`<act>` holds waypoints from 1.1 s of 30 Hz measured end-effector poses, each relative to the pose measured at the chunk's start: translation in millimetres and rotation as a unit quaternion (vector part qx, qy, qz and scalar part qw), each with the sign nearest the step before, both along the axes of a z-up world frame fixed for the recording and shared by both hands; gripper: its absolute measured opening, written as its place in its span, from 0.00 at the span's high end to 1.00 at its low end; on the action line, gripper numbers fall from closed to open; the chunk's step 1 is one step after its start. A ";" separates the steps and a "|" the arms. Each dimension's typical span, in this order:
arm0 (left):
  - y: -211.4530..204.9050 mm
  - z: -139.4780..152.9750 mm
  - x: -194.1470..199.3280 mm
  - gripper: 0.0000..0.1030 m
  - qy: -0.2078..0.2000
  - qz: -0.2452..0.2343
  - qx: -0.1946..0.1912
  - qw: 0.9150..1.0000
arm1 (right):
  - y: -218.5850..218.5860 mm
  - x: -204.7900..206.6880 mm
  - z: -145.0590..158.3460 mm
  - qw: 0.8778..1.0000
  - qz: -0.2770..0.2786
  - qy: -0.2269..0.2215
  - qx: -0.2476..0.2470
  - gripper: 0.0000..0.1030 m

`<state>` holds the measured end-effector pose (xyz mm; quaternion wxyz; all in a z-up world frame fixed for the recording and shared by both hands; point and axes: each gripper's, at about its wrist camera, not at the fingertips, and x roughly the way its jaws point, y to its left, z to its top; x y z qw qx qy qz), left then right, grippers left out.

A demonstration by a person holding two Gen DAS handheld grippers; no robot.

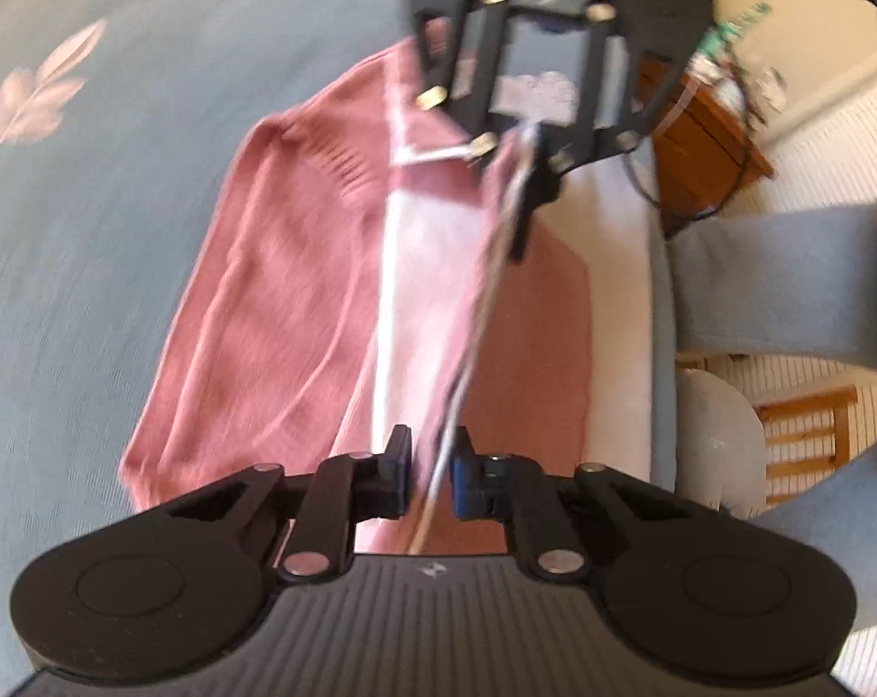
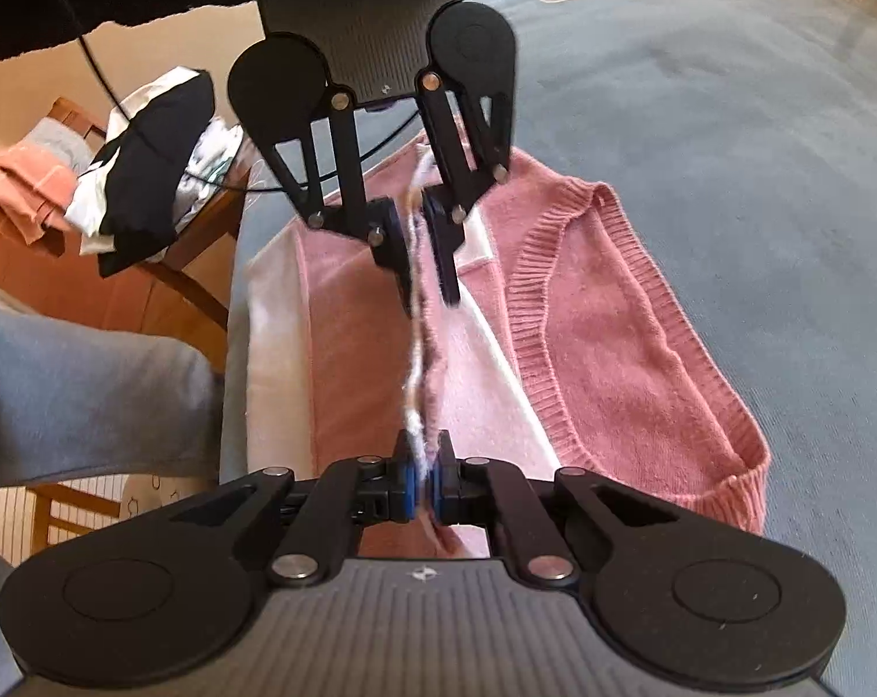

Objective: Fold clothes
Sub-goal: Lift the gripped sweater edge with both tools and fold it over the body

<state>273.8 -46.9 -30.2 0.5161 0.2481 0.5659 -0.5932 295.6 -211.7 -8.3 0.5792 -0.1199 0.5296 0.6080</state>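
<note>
A pink knitted sweater [image 1: 276, 290] [image 2: 624, 337] with a ribbed neckline lies flat on the blue bedspread [image 1: 90, 244] [image 2: 729, 116]. Over its near side, a thin pink and white cloth edge [image 1: 473, 302] [image 2: 418, 348] is stretched taut between both grippers, which face each other. My left gripper [image 1: 430, 470] [image 2: 424, 244] has that edge between its fingers; the left wrist view is blurred, but the right wrist view shows it pinched. My right gripper [image 2: 424, 482] [image 1: 520, 174] is shut on the other end of the edge. Pale pink and white fabric [image 2: 485, 360] hangs below the lifted edge.
The bed's side edge runs beside the cloth [image 2: 235, 313]. Beyond it stands a wooden table [image 2: 165, 267] [image 1: 711, 139] piled with folded clothes [image 2: 142, 174]. A person's grey-blue trouser leg [image 2: 90, 389] [image 1: 787, 290] is close to the bed, with a wooden chair [image 1: 804, 430] behind it.
</note>
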 end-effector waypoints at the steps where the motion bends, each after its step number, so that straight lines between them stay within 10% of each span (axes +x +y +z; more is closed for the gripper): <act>1: 3.2 1.9 -1.7 0.96 -0.004 0.002 0.005 1.000 | -1.5 -0.6 1.1 1.000 -0.005 -0.005 0.001 0.94; 12: 34.1 36.5 23.9 0.97 -0.062 0.046 -0.011 0.997 | -0.4 2.1 25.2 0.994 -0.075 -0.076 -0.023 0.94; 25: 28.9 -15.2 23.0 0.90 -0.098 0.132 0.006 0.986 | 0.2 19.6 -39.9 0.981 -0.167 -0.075 -0.071 0.93; 33: 45.9 24.6 -6.0 0.61 -0.178 0.164 0.023 0.970 | -12.5 13.3 -30.5 0.962 -0.244 -0.100 -0.068 0.57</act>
